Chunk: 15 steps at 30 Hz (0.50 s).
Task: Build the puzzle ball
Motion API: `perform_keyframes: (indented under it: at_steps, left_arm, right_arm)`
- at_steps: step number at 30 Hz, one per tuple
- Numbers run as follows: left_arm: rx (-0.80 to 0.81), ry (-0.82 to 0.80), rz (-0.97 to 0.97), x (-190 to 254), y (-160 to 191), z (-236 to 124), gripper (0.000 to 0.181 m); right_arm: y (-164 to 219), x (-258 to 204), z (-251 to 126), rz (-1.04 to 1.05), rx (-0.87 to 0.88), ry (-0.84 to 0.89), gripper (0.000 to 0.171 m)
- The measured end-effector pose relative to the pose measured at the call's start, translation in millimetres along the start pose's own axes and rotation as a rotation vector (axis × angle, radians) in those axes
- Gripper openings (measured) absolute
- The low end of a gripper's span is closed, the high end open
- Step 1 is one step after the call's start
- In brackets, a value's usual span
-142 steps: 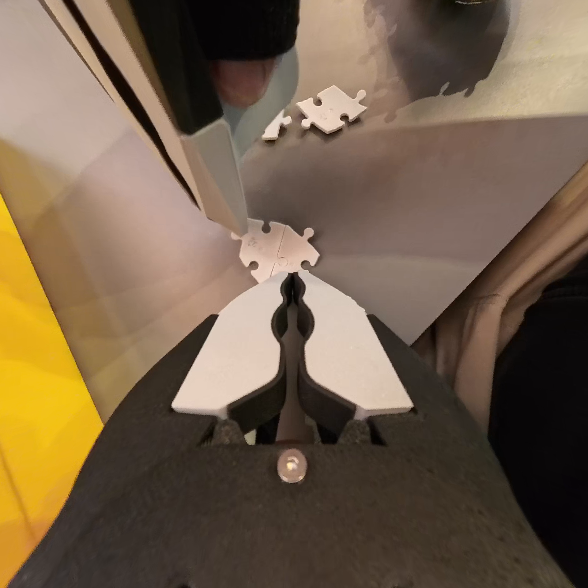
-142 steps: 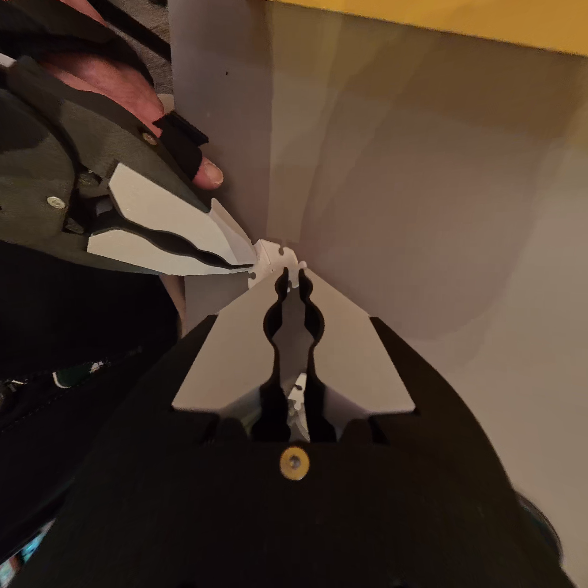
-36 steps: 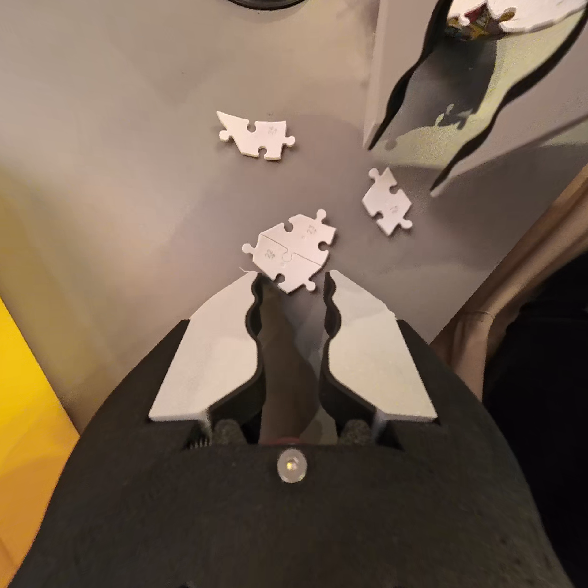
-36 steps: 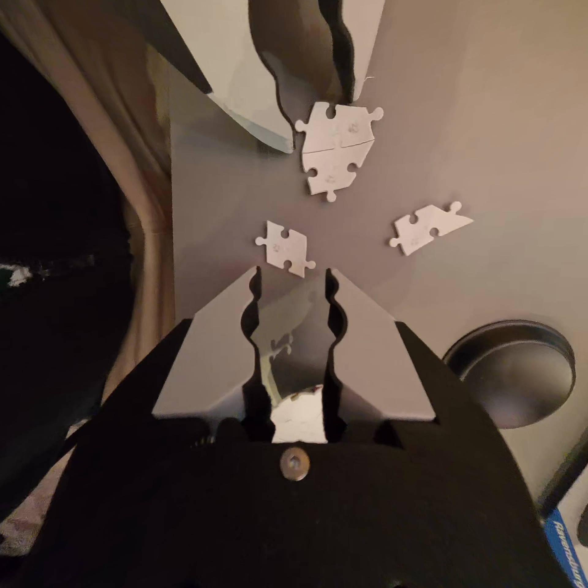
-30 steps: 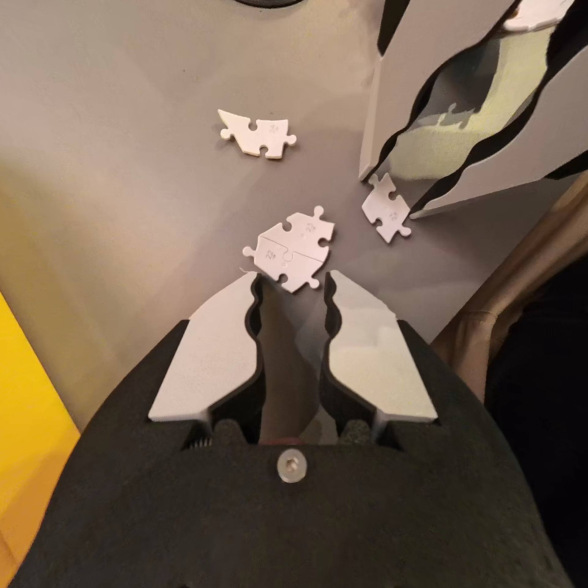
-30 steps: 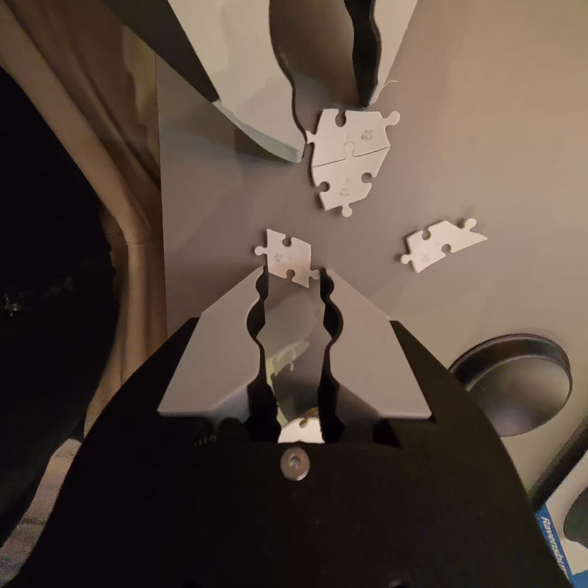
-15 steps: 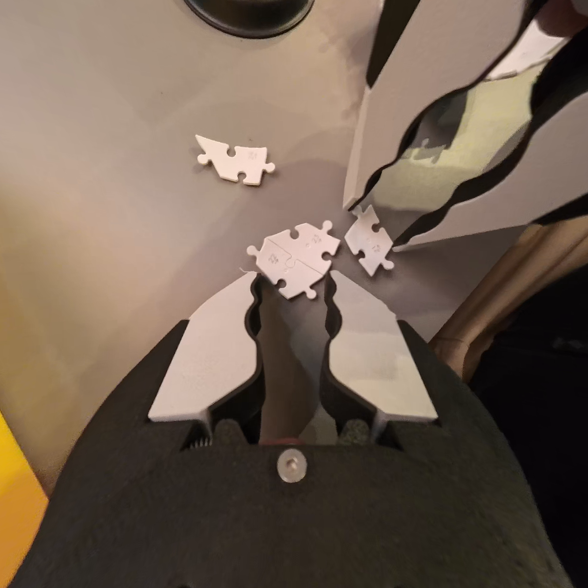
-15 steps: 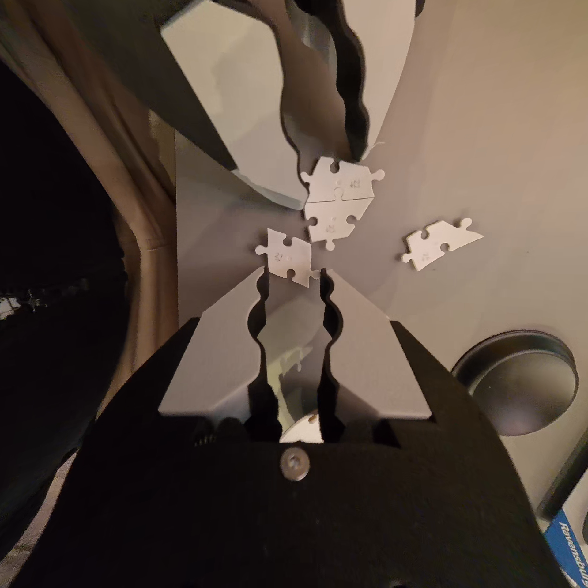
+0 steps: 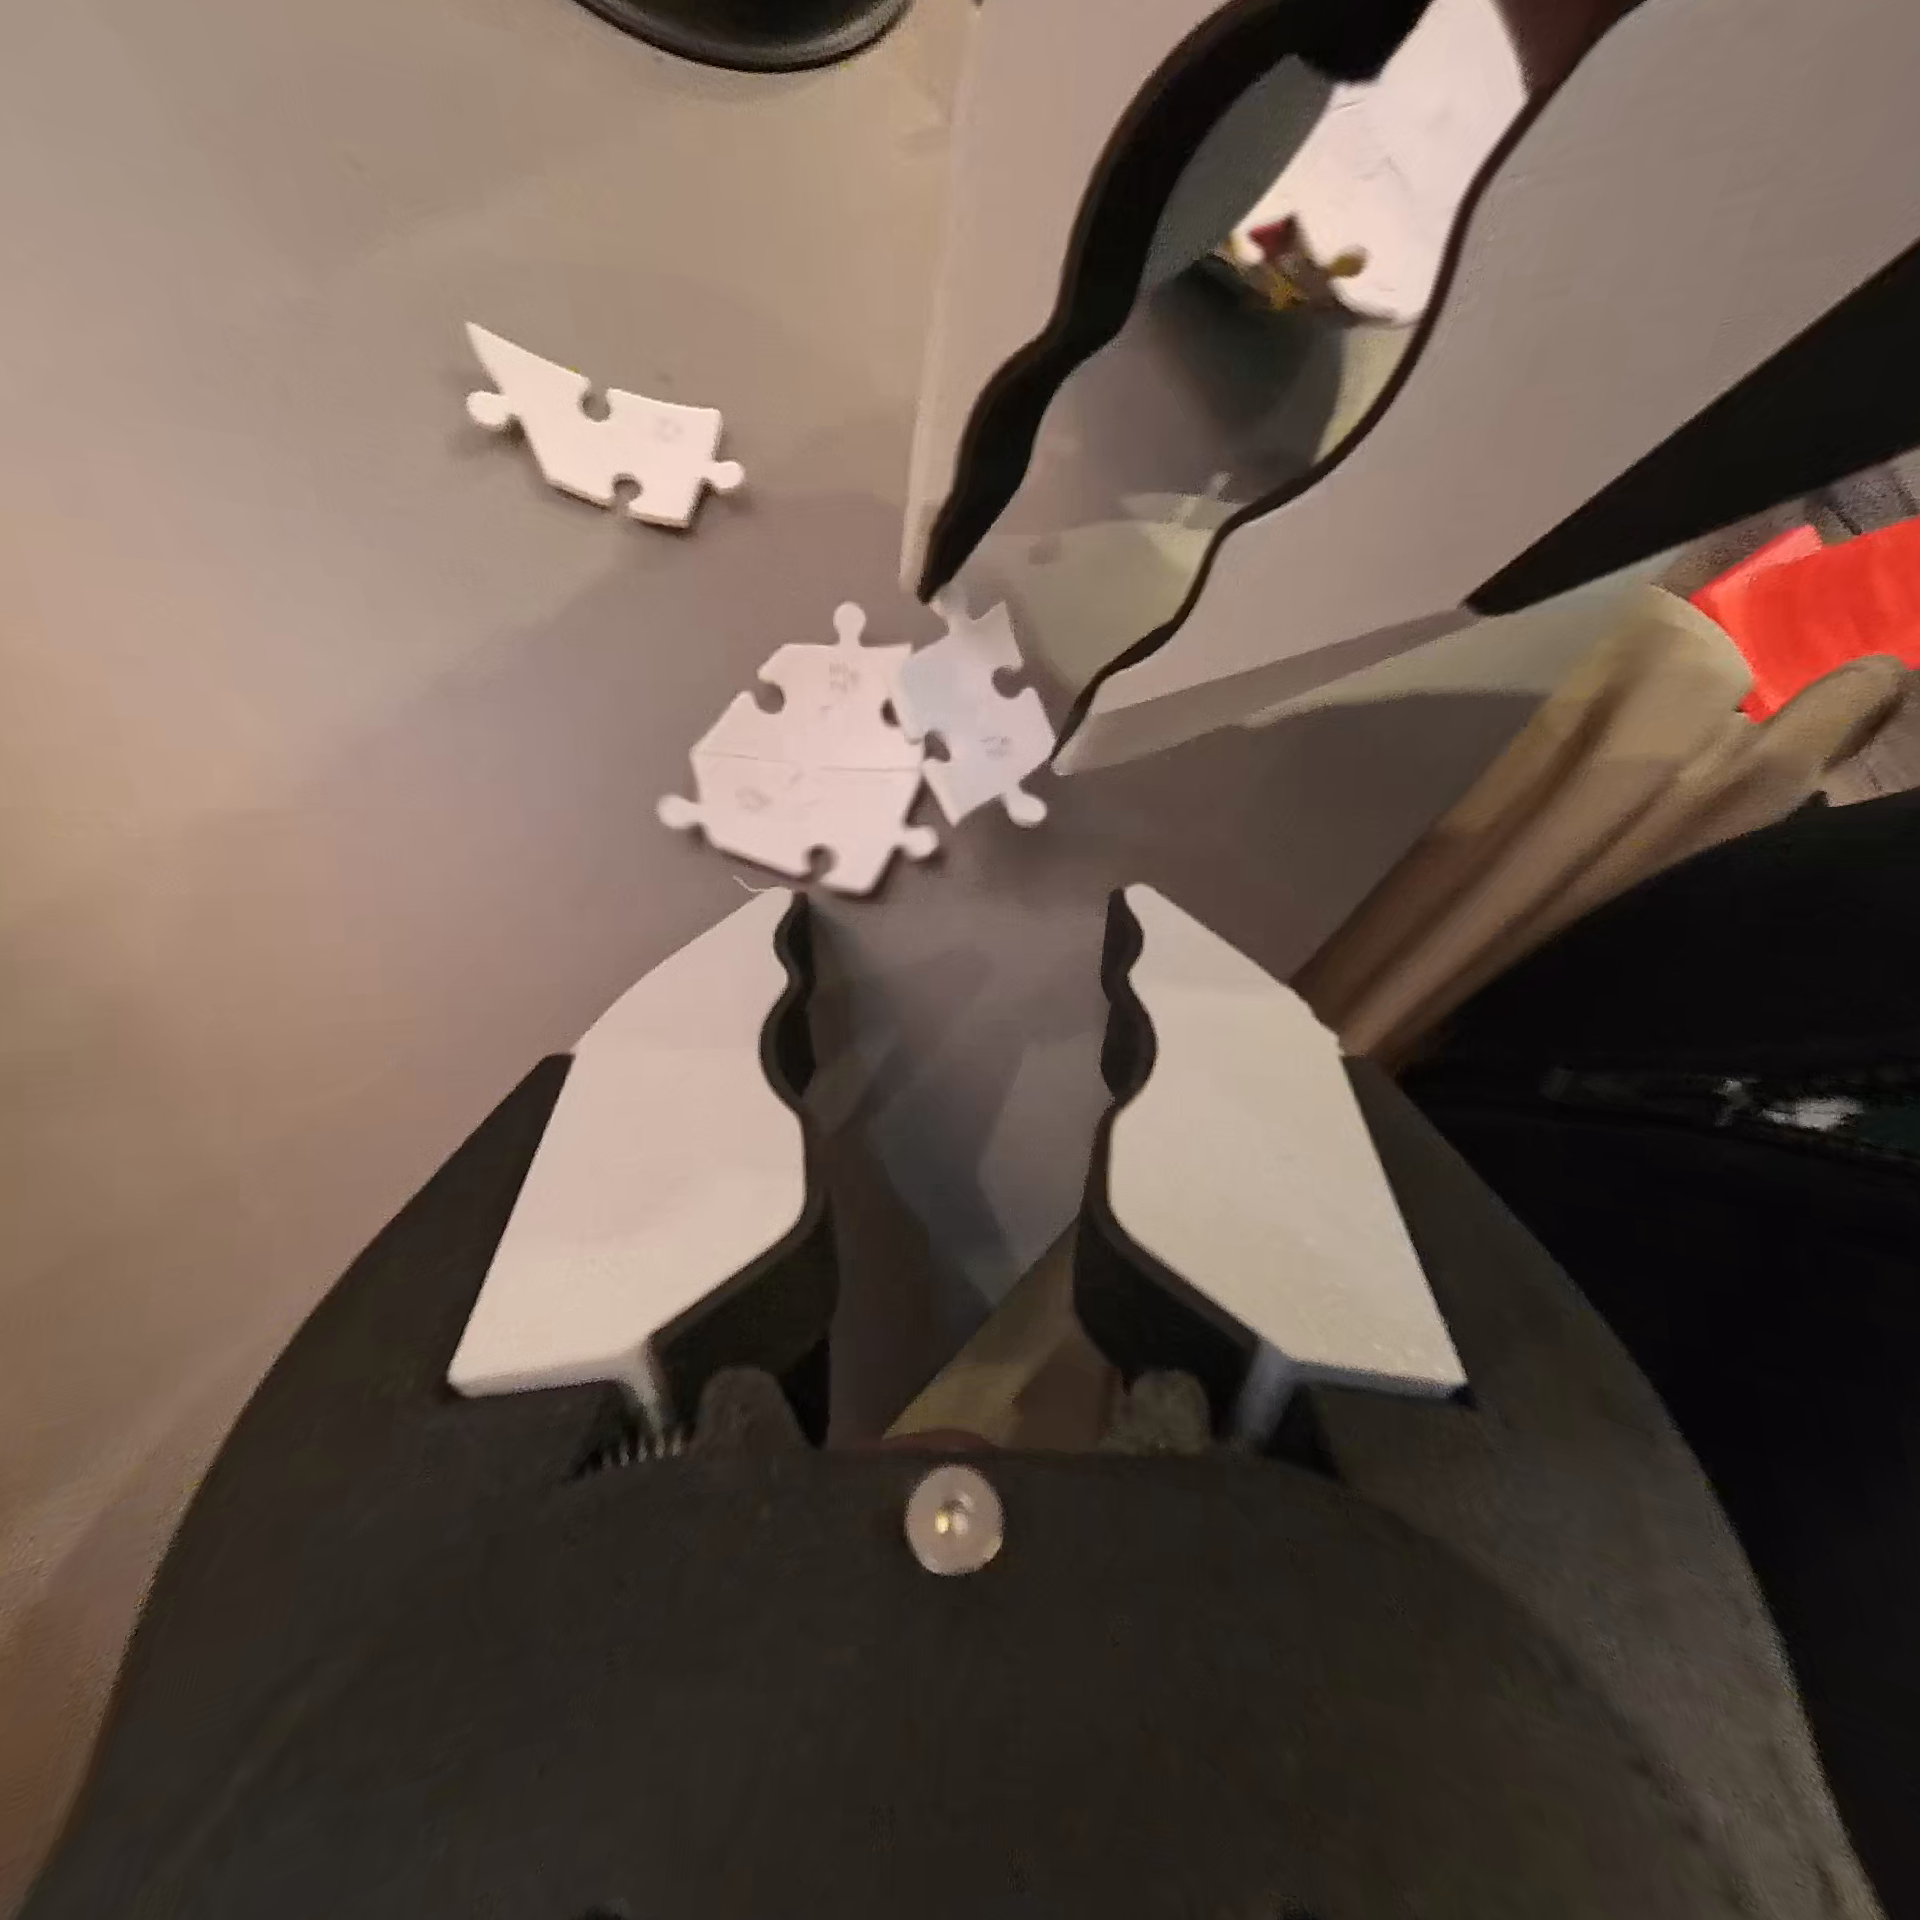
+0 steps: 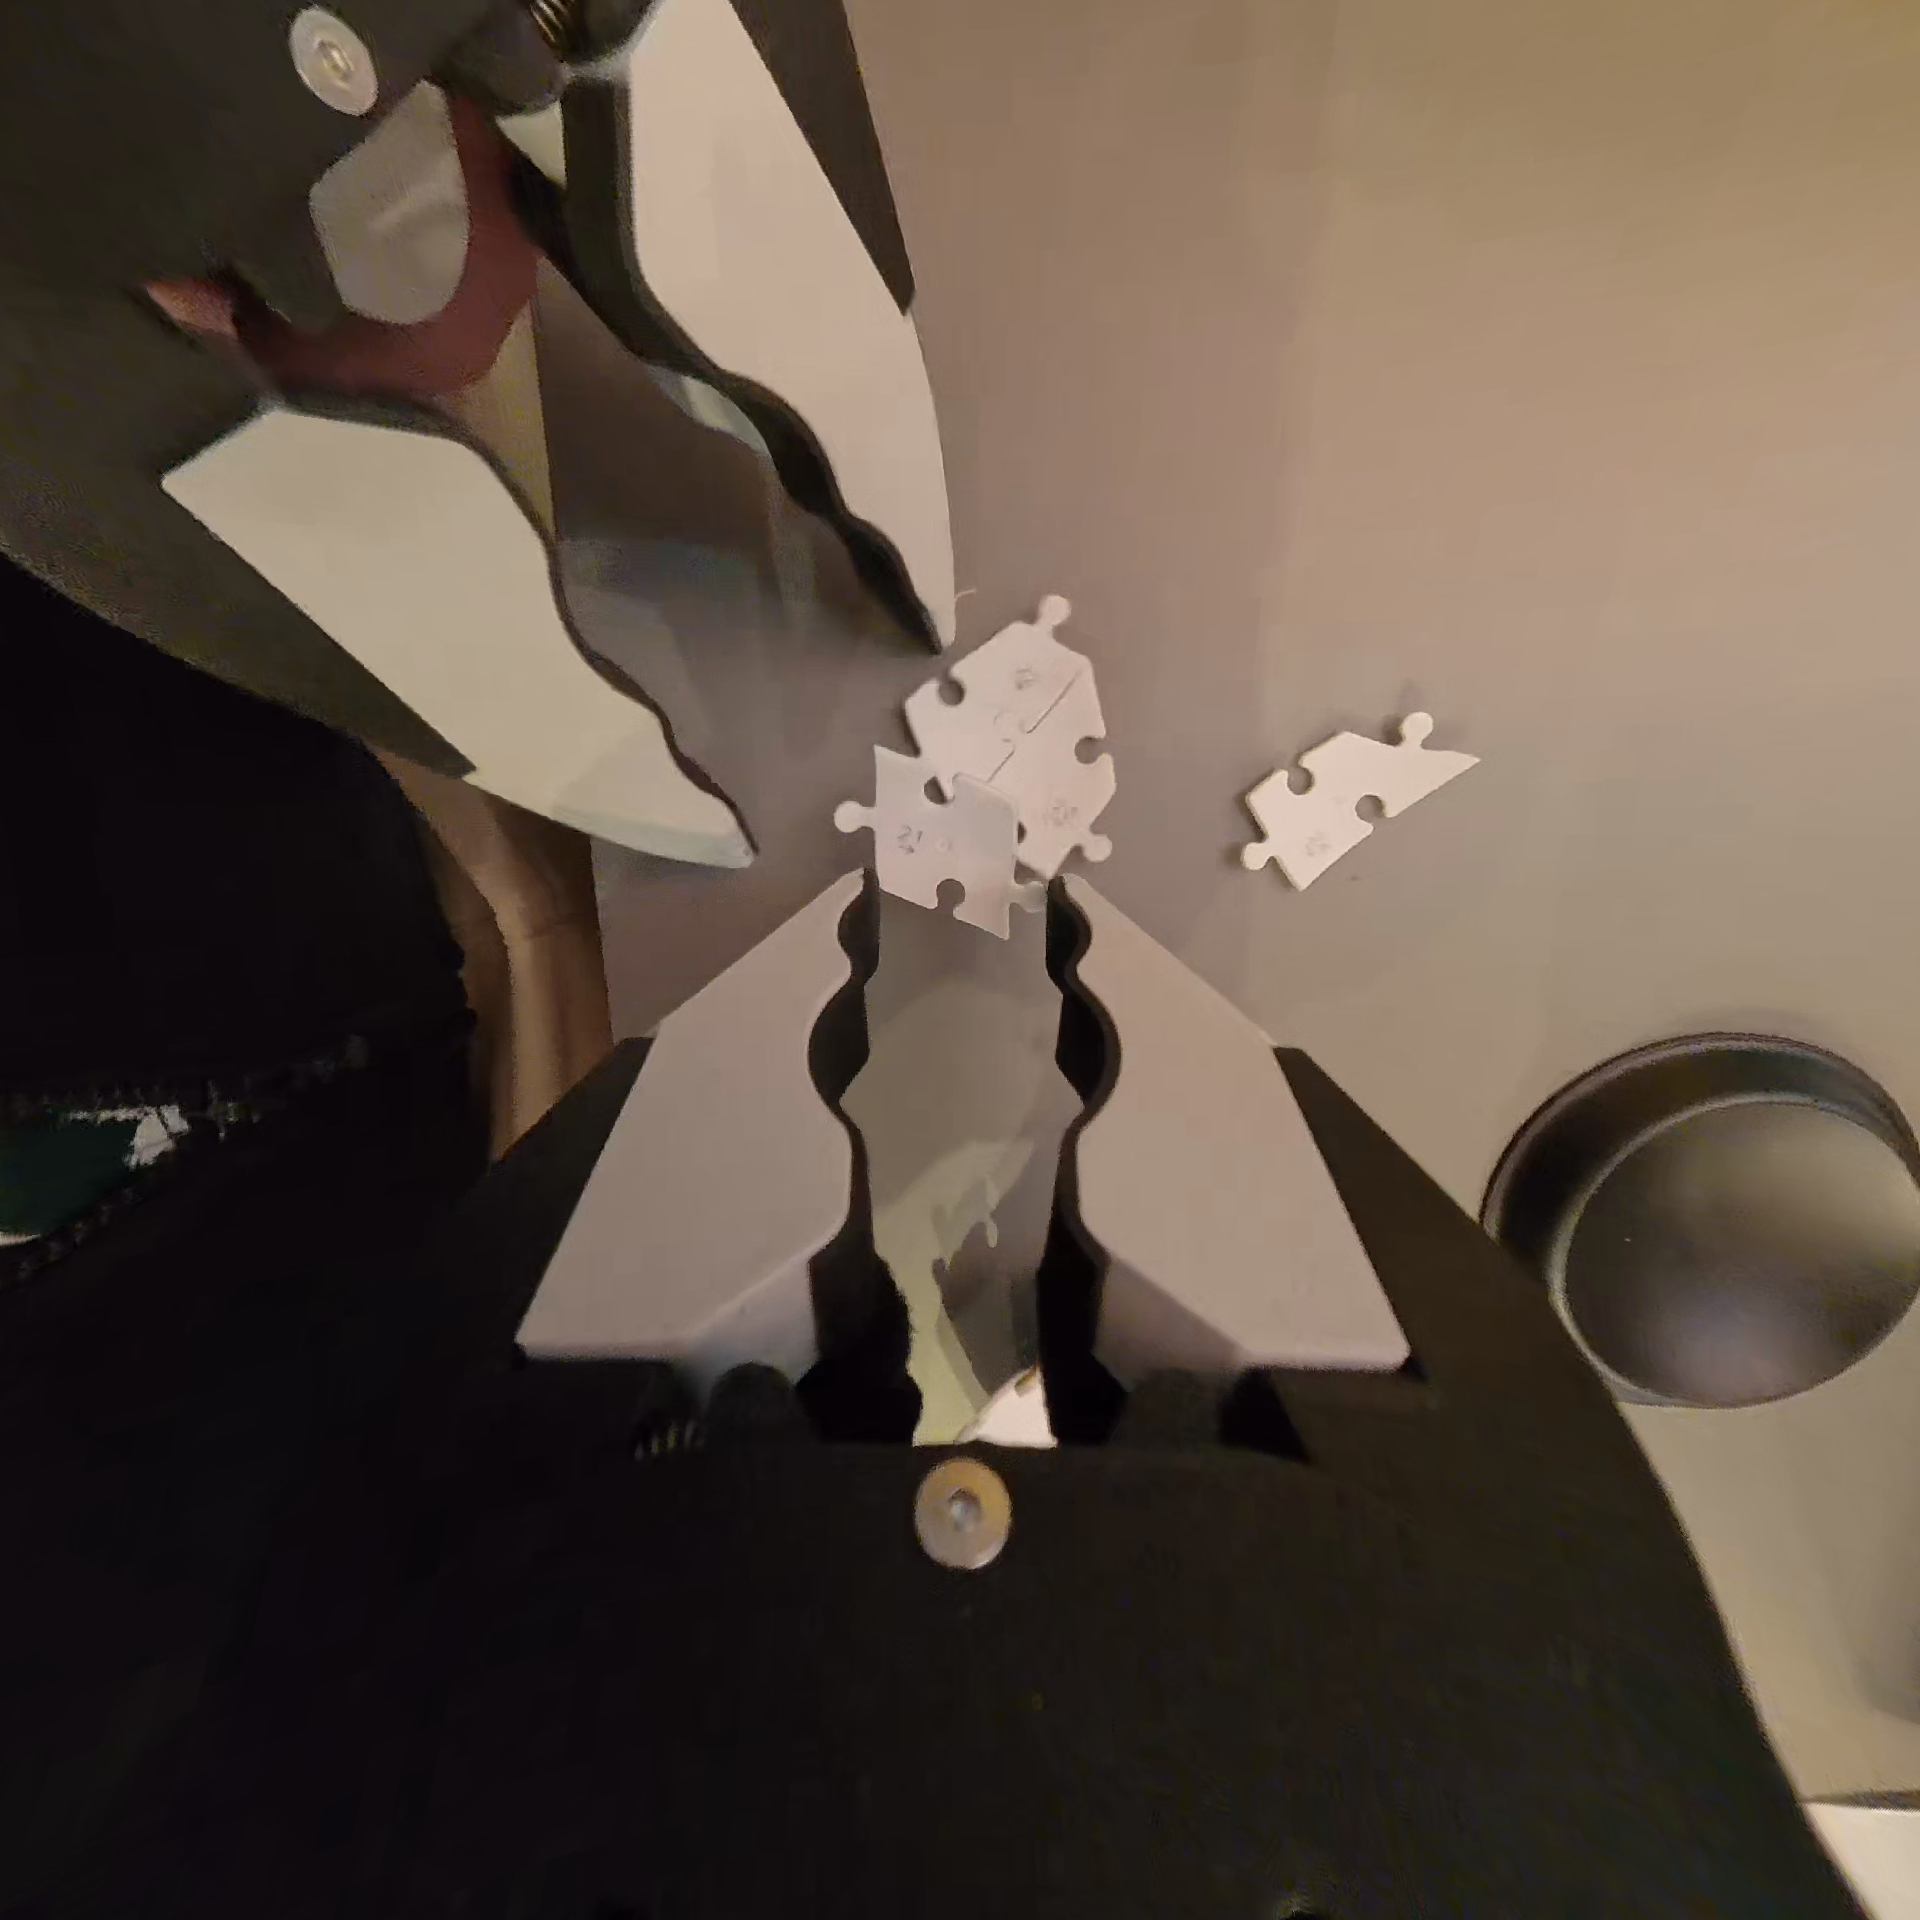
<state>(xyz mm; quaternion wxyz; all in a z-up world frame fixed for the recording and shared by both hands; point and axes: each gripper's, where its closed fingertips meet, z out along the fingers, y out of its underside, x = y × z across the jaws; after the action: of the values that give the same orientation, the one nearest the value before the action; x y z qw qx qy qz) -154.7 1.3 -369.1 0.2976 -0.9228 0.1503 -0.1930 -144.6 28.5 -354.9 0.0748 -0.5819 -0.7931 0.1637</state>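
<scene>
Two open grippers met over loose white puzzle pieces on a grey table.

The left gripper (image 9: 956, 904) stood with its jaws spread and nothing between them, its tips just short of a joined pair of pieces (image 9: 805, 764) lying flat on the grey table (image 9: 260, 727). The right gripper (image 10: 956, 883) also stood with jaws apart, its tips set on either side of a single piece (image 10: 940, 842), which lay tilted with one edge overlapping the joined pair; whether the tips pressed on it could not be told. A third, wedge-shaped piece (image 10: 1351, 800) lay well apart to the side. A round black dish (image 10: 1704, 1216) sat farther off on the table.
</scene>
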Motion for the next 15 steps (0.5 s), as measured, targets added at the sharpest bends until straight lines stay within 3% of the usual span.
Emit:
perform_keyframes:
  at_steps: [15]
  left_arm:
    - [0.039, 0.071, -0.001, -4.0, -2.9, -2.3, 0.057]
  right_arm:
    - [-9.4, -4.4, 20.1, -0.062, -0.026, -0.016, 0.031]
